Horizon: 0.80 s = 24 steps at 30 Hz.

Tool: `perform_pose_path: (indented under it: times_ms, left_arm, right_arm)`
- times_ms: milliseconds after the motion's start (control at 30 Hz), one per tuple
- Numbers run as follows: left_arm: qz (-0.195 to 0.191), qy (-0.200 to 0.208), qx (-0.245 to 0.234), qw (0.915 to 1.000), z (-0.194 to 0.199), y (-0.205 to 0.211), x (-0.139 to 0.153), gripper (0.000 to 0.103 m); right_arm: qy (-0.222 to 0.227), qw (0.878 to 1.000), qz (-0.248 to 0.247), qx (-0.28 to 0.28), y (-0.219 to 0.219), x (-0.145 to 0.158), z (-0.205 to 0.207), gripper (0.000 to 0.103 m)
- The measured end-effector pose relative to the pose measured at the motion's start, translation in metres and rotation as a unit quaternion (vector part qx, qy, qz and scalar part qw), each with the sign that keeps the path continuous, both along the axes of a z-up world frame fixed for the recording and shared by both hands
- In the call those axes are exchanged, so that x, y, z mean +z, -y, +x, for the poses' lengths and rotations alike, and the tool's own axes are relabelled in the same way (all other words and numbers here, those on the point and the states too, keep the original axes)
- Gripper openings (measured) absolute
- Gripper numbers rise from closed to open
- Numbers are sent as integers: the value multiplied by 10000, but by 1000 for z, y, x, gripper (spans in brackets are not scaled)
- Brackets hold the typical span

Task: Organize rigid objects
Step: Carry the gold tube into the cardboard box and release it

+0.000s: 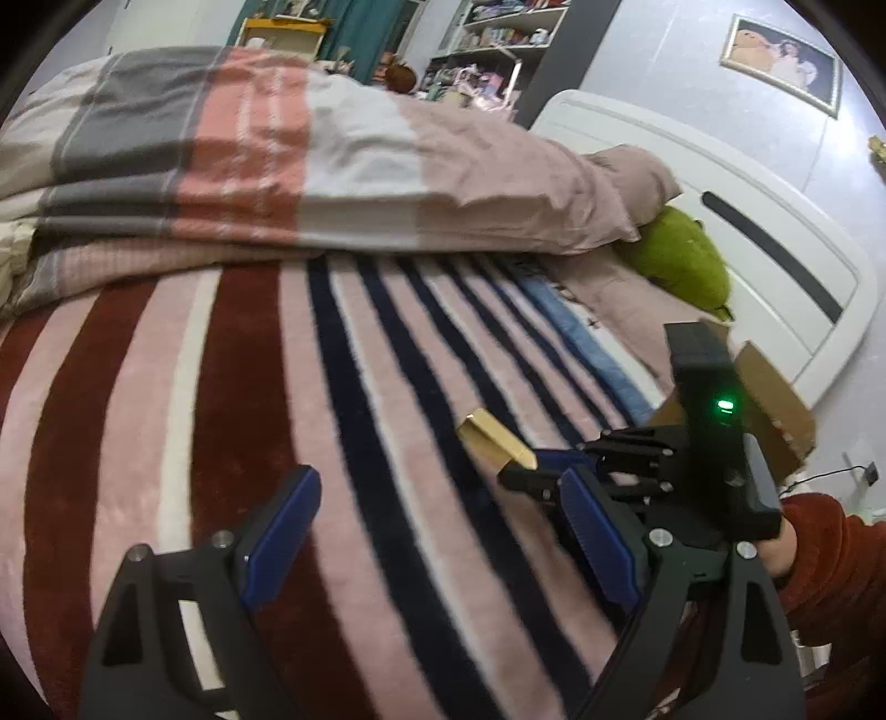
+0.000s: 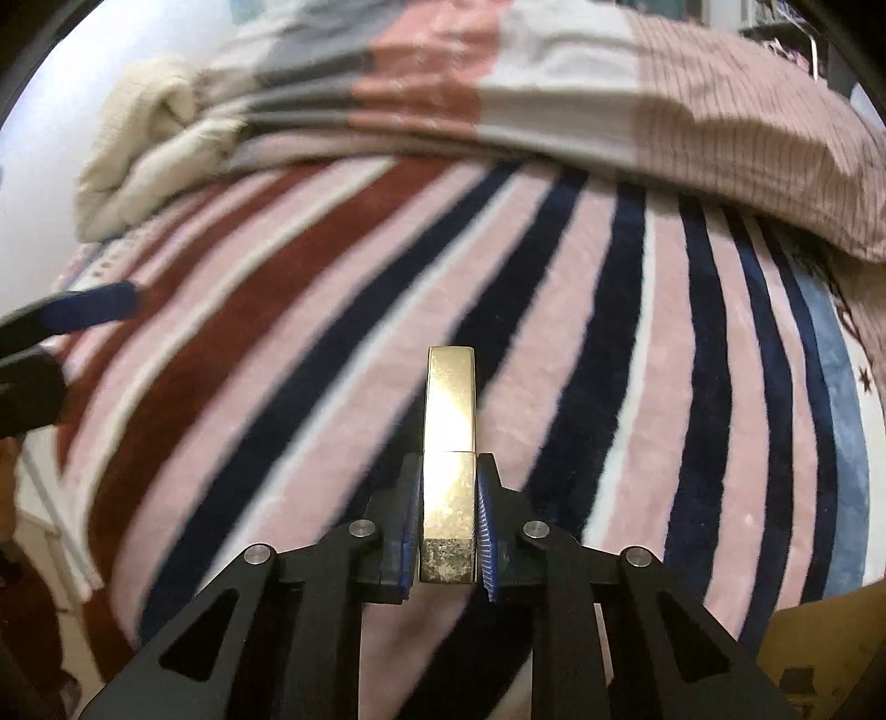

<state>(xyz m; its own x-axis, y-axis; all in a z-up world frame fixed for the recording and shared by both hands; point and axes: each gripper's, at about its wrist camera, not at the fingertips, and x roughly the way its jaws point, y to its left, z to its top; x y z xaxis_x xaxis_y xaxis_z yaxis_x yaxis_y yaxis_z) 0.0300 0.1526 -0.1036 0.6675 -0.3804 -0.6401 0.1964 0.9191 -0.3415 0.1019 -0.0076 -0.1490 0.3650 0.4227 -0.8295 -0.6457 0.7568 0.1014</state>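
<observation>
Striped blanket [image 1: 387,443] covers bed: maroon bands at left, pink in middle, navy toward right. Folded duvet [image 1: 249,166] heaped across upper frame. Shelves [image 1: 498,33] at top centre, white headboard [image 1: 720,210] and framed picture [image 1: 783,61] upper right. Green plush toy [image 1: 684,260] beside headboard, cardboard box [image 1: 775,399] at right edge. Left gripper [image 1: 443,531] low in frame, jaws apart, nothing between. Right gripper [image 2: 448,526] clamped on gold bar [image 2: 449,443], which juts forward over blanket, centre of right wrist view.
</observation>
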Motion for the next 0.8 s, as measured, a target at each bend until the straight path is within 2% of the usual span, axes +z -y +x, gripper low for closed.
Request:
perform_pose_path:
  times_ms: [167, 233, 300, 333, 400, 433, 500, 800]
  left_arm:
    - [-225, 268, -417, 9985, -7, 26, 31, 86]
    - [-306, 434, -587, 9969, -11, 38, 46, 81]
    - [-349, 556, -754, 9950, -11, 55, 63, 60]
    - [-323, 584, -788, 9947, -12, 60, 68, 56]
    - [-29, 718, -770, 9944, -12, 80, 81, 33]
    - [103, 776, -757, 9941, -12, 89, 86, 32]
    - [13, 819, -921, 9924, -8, 108, 97, 31]
    - [276, 857, -1603, 9830, 26, 208, 120, 31]
  right_arm:
    - [320, 9961, 618, 542, 7, 62, -44, 14]
    - [483, 9931, 794, 711, 14, 83, -60, 14]
    - [555, 9911, 925, 776, 23, 97, -70, 14]
    - [585, 9905, 982, 759, 28, 103, -73, 14]
    - [707, 9895, 1068, 664, 46, 114, -78, 14]
    - [778, 9889, 1111, 605, 58, 120, -79, 14]
    - [847, 9880, 1198, 479, 81, 128, -80, 14]
    - [1143, 9856, 1228, -190, 174, 146, -72, 14]
